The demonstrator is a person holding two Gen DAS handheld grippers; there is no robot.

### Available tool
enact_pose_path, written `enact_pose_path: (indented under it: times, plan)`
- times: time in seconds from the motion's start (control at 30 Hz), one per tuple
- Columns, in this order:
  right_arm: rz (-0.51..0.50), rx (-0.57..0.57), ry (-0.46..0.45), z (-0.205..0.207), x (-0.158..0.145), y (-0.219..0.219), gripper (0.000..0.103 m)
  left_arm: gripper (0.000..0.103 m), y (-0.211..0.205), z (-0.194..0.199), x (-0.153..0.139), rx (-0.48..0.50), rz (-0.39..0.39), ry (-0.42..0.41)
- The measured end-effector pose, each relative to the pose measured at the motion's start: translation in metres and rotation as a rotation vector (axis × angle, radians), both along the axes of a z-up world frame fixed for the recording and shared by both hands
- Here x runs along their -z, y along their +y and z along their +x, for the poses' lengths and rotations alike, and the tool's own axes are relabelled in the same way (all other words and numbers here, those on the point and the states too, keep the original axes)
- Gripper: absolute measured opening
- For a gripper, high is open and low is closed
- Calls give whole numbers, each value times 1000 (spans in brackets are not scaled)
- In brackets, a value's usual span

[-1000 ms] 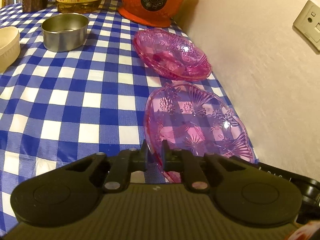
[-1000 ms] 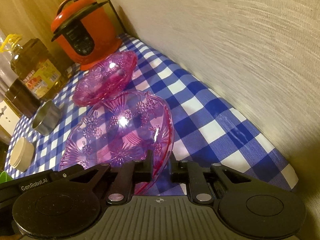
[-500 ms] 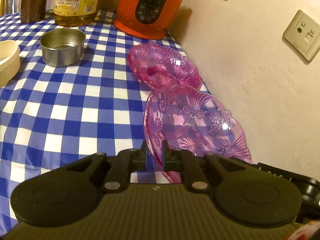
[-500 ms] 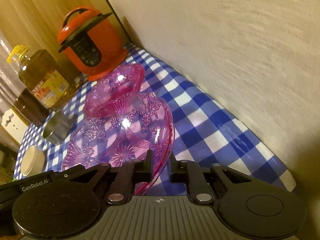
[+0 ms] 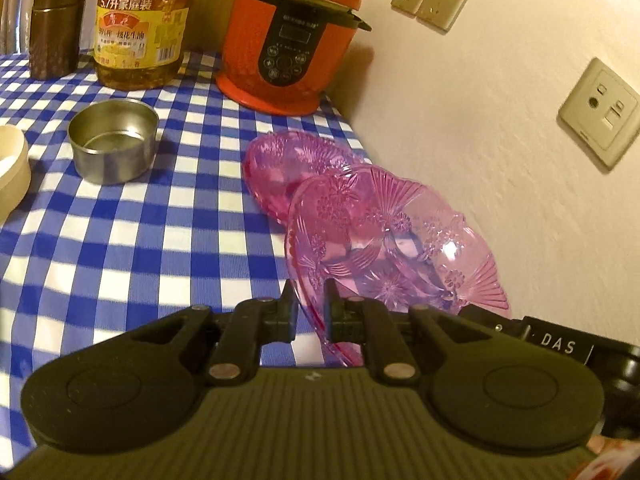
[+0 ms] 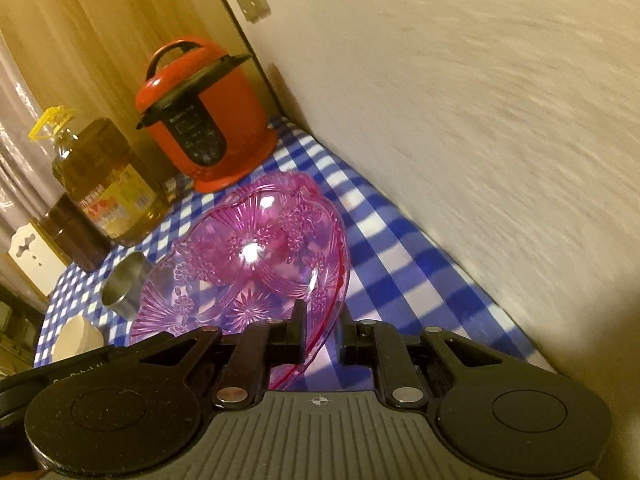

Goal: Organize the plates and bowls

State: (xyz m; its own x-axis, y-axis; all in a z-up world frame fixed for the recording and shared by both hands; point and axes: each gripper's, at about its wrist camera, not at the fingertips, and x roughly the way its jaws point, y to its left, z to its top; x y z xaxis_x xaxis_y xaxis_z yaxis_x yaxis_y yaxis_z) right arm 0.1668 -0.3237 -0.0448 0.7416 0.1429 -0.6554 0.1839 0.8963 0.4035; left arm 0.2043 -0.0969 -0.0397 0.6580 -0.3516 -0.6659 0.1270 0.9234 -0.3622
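Note:
A clear pink glass dish (image 5: pixel 384 240) is held in the air by both grippers, one on each side of its rim. My left gripper (image 5: pixel 307 312) is shut on its left rim. My right gripper (image 6: pixel 320 332) is shut on its right rim (image 6: pixel 332 312). The held dish also fills the middle of the right wrist view (image 6: pixel 248 268). A second pink glass dish (image 5: pixel 280 164) rests on the checked tablecloth just beyond and partly under the held one; the held dish overlaps its near edge.
A red pressure cooker (image 5: pixel 288 40) stands at the back by the wall. An oil bottle (image 5: pixel 140 24), a brown canister (image 5: pixel 54 24), a steel bowl (image 5: pixel 114 146) and a cream bowl (image 5: pixel 10 172) sit left. The wall (image 5: pixel 500 160) runs close on the right.
The held pink dish has been lifted and carried forward toward the second dish, and now overlaps its near edge. Both grippers moved with it.

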Motion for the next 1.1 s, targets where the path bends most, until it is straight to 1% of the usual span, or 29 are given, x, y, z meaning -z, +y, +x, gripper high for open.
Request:
enact_pose_path:
  times: [0.17, 0.37, 0.57, 0.77, 0.87, 1.1]
  plan:
    - [-15, -9, -11, 22, -3, 6, 14, 11, 3, 24, -3, 3, 6, -18]
    - [-9, 0, -17, 60, -1, 10, 14, 11, 5, 60, -1, 6, 10, -41]
    - [-9, 11, -25, 98, 5, 15, 13, 11, 8, 99, 6, 0, 16, -46]
    - [-20, 19, -31, 127, 13, 20, 14, 11, 7, 131, 9, 23, 40, -53]
    - [-40, 18, -31, 138, 16, 22, 14, 11, 6, 142, 14, 30, 39, -50]
    - [-79, 11, -7, 159, 25, 27, 14, 12, 11, 156, 30, 34, 31, -10]
